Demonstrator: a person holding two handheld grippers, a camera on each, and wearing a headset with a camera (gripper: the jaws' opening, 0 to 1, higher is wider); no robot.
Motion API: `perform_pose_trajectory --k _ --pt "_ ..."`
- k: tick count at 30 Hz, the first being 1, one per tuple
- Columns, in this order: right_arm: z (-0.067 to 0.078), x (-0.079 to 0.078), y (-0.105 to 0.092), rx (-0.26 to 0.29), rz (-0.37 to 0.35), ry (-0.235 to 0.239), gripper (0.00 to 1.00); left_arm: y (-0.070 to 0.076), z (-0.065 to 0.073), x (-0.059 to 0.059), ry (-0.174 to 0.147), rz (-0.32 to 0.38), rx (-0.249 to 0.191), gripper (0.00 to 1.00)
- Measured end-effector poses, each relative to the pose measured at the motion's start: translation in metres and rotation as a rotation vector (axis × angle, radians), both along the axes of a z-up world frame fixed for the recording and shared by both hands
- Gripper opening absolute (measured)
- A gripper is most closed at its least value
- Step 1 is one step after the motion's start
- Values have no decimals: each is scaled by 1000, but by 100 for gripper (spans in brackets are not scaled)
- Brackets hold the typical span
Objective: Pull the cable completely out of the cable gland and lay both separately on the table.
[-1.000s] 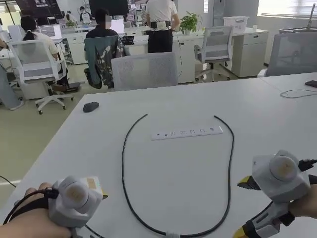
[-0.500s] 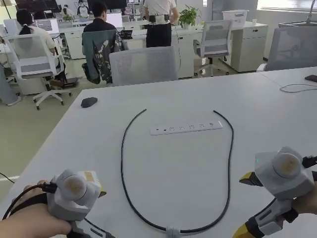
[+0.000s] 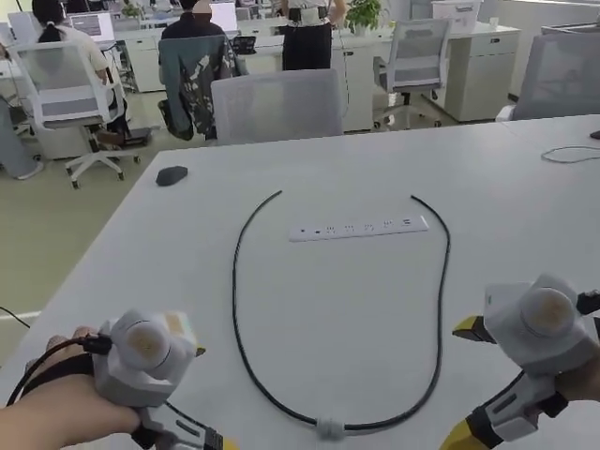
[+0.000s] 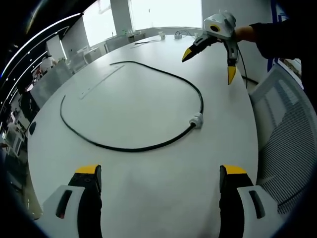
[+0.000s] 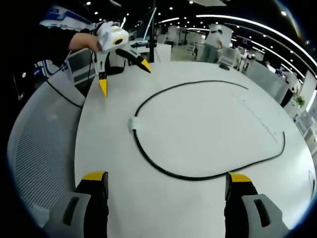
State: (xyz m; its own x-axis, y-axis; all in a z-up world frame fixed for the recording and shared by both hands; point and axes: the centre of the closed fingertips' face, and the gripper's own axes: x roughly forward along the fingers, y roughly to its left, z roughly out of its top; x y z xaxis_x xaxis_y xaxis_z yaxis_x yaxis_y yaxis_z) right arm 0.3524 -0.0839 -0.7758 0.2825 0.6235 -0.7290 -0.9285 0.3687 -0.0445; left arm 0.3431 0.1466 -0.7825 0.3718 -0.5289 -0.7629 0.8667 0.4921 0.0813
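Note:
A black cable (image 3: pixel 234 309) lies in a wide U on the white table (image 3: pixel 347 319), its two ends pointing away from me. A small pale cable gland (image 3: pixel 328 428) sits on the cable at the bottom of the U, near the front edge. My left gripper (image 3: pixel 206 398) hovers left of the gland, open and holding nothing. My right gripper (image 3: pixel 461 382) hovers right of it, also open and empty. In the left gripper view the gland (image 4: pixel 196 120) lies ahead, beyond my own gripper (image 4: pixel 161 171). In the right gripper view the gland (image 5: pixel 132 123) lies ahead of my gripper (image 5: pixel 167 177).
A white power strip (image 3: pixel 358 228) lies inside the U. A dark mouse (image 3: pixel 172 175) rests at the far left edge. A thin cable (image 3: pixel 562 153) lies at the far right. A grey chair (image 3: pixel 277 108) stands behind the table, with people at desks beyond.
The head view has tilted down a little, so the picture has shifted. Cable and gland lie as before. Both grippers stay open near the front edge.

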Motion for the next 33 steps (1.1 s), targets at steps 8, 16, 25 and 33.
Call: perform_pose_trajectory --k 8,16,25,33 --pt "2 2 12 40 5 12 98 2 -2 2 4 8 -15 99" --pt "3 -12 35 131 95 15 83 -6 7 2 -25 -2 -54 99" --pt "7 -8 60 218 103 25 70 -17 1 -2 22 41 -125 99" --pt "-14 -19 91 251 98 57 51 -49 0 -13 80 55 -269 99"
